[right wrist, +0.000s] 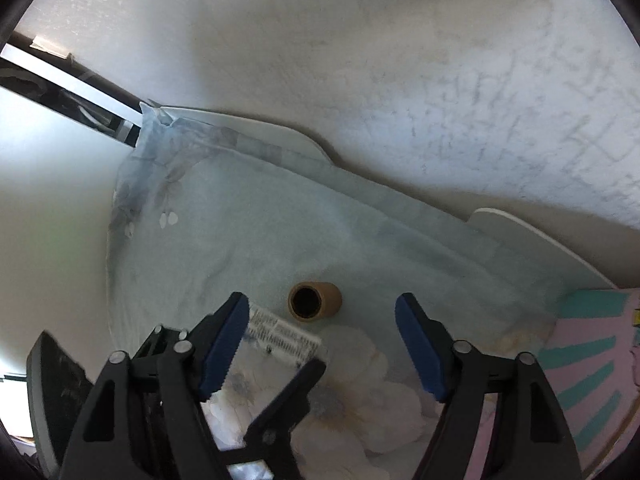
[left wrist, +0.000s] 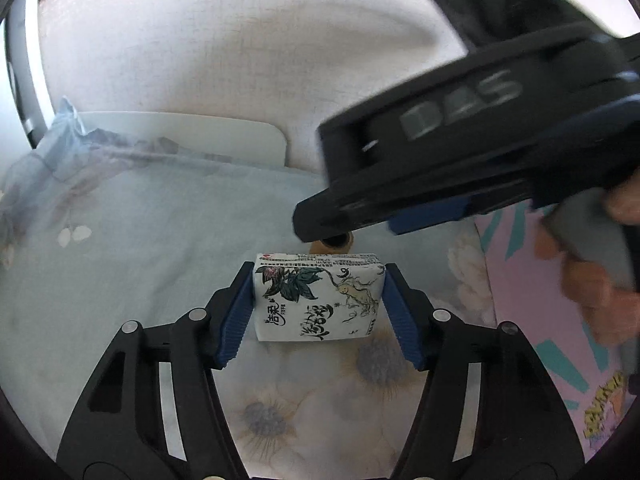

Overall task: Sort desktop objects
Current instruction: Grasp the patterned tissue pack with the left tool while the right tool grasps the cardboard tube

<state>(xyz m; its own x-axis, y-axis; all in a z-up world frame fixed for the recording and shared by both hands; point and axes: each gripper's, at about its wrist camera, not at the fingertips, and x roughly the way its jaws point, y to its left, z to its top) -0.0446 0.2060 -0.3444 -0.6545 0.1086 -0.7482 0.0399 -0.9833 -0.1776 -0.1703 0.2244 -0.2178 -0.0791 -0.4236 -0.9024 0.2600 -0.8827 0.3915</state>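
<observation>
A white tissue pack (left wrist: 318,298) with ink-painted leaves and black script lies on the pale blue floral cloth (left wrist: 140,248). My left gripper (left wrist: 319,312) has its blue pads against both short sides of the pack and is shut on it. My right gripper (right wrist: 322,344) is open and empty, hovering above the cloth. A brown cardboard roll (right wrist: 315,300) lies on its side just beyond its fingertips. In the left wrist view the right gripper's black body (left wrist: 460,152) crosses above the pack and hides most of the roll (left wrist: 336,243). The pack's printed edge (right wrist: 284,340) shows beside the right gripper's left finger.
A pink sheet with teal stripes (left wrist: 560,340) lies at the right of the cloth; it also shows in the right wrist view (right wrist: 588,360). A white board (left wrist: 180,132) stands against the white wall at the back. A window frame (right wrist: 60,80) is at the left.
</observation>
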